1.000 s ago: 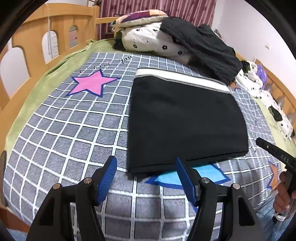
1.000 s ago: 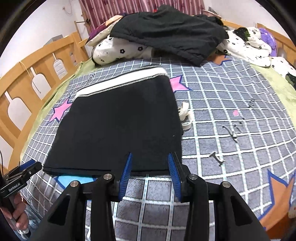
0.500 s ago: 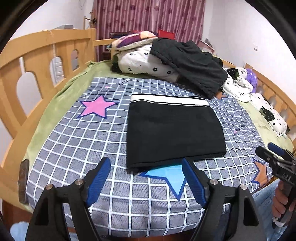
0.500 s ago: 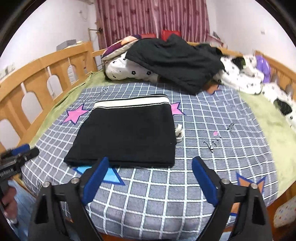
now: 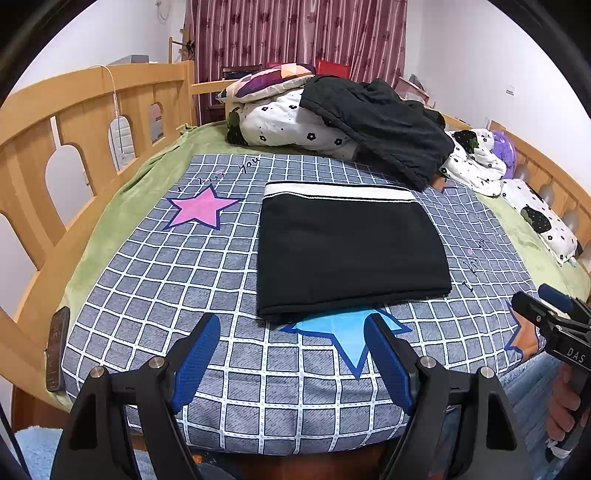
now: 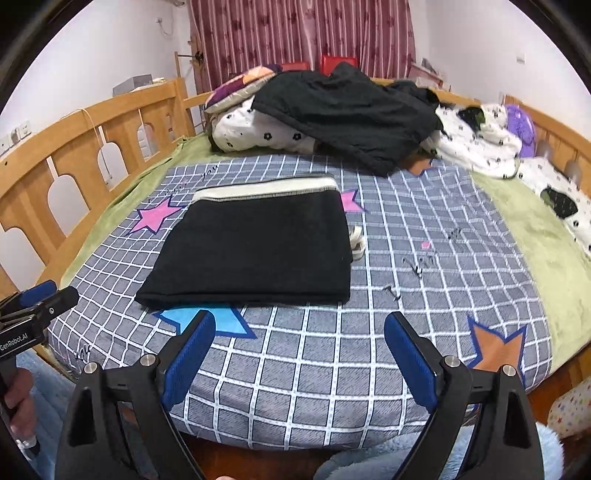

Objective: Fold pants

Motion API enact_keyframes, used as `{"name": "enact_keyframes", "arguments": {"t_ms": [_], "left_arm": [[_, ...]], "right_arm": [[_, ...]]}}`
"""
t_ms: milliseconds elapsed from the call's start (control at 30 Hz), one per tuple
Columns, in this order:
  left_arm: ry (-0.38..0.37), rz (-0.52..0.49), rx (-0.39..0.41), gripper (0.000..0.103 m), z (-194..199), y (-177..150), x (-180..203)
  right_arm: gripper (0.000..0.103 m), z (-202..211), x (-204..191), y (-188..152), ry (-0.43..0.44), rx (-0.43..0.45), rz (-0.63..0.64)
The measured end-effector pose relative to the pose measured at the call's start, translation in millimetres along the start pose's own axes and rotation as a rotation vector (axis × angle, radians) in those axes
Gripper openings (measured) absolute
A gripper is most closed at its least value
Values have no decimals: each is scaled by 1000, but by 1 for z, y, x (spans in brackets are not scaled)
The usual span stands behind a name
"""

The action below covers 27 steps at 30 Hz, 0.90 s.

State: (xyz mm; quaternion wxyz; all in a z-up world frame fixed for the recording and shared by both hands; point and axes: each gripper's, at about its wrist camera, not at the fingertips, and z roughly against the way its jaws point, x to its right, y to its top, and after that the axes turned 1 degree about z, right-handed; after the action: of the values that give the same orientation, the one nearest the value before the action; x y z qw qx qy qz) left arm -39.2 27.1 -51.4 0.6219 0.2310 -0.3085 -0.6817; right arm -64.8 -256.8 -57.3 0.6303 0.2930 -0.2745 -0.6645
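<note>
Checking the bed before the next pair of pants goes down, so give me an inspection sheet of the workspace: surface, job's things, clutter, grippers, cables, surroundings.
Surface: checked bedspread with printed stars, over a green blanket.
Job's things: black pants folded into a flat rectangle, white waistband at the far edge.
Clutter: heap of dark clothes on flowered bedding; phone at the bed's edge.
Grippers: left gripper and right gripper open, nothing between the fingers.
Cables: white cable on the wooden rail.
Surroundings: maroon curtain, white walls.
</note>
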Motion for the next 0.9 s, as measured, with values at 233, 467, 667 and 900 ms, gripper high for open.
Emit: {"name": "enact_keyframes", "arguments": {"t_ms": [233, 467, 667, 900], "left_arm": [[-7, 10, -2, 79, 0, 0, -3], [-14, 14, -4, 79, -1, 0, -1], [-17, 8, -13, 79, -5, 0, 0], [-29, 5, -15, 79, -6, -2, 2]], "right_arm": [[92, -3, -5, -1, -25, -3, 11], [92, -3, -2, -1, -32, -2, -3], [92, -3, 2, -1, -33, -1, -13], [92, -3, 3, -1, -36, 2, -22]]}}
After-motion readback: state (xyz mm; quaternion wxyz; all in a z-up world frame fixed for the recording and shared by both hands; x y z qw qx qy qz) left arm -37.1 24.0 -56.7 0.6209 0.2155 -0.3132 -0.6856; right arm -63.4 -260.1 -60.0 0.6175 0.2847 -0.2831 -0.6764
